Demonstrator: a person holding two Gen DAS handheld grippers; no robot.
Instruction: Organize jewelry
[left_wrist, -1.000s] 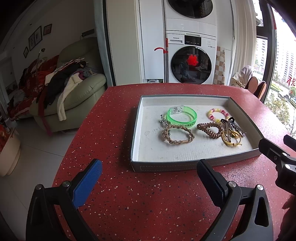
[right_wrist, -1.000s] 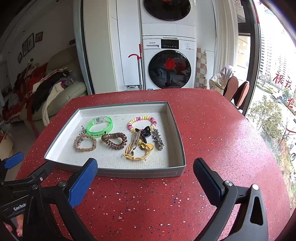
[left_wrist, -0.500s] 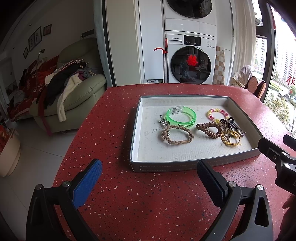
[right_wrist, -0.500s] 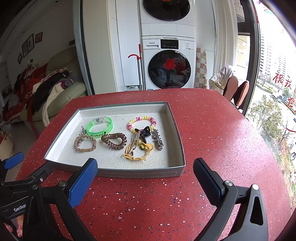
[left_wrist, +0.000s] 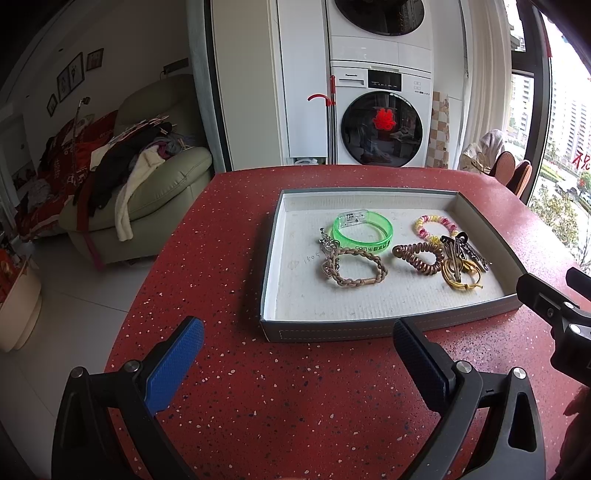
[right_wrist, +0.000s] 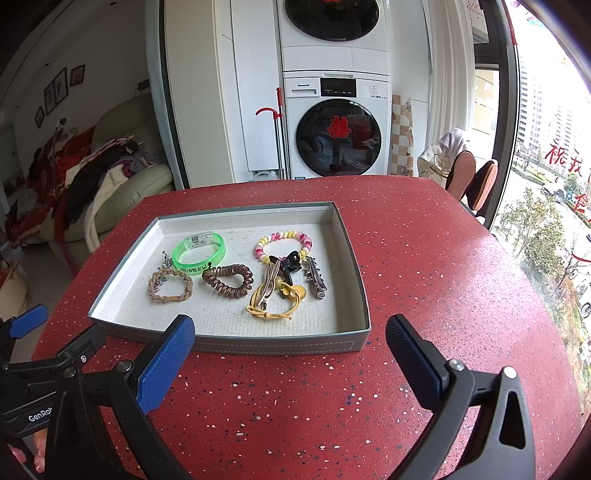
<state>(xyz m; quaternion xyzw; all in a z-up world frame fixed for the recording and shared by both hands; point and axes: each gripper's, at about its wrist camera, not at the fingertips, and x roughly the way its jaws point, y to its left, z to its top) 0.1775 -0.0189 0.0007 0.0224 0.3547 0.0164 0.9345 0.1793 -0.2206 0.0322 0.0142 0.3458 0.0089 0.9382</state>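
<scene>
A grey tray (left_wrist: 332, 334) (right_wrist: 277, 345) stands on the red speckled table. In it lie a green bangle (left_wrist: 362, 230) (right_wrist: 199, 253), a braided tan bracelet (left_wrist: 354, 266) (right_wrist: 170, 285), a brown spiral hair tie (left_wrist: 419, 256) (right_wrist: 228, 280), a pink and yellow beaded bracelet (left_wrist: 433, 225) (right_wrist: 282, 244), a yellow cord piece (left_wrist: 461, 275) (right_wrist: 271, 304) and dark hair clips (left_wrist: 463, 247) (right_wrist: 314, 277). My left gripper (left_wrist: 297, 363) is open and empty, in front of the tray's near left corner. My right gripper (right_wrist: 291, 363) is open and empty, in front of the tray's near right corner.
The red table (right_wrist: 424, 258) curves away to an edge on the left and right. Beyond it stand a stacked washer and dryer (left_wrist: 380, 122), a green sofa heaped with clothes (left_wrist: 129, 177) and chairs by the window (right_wrist: 469, 177).
</scene>
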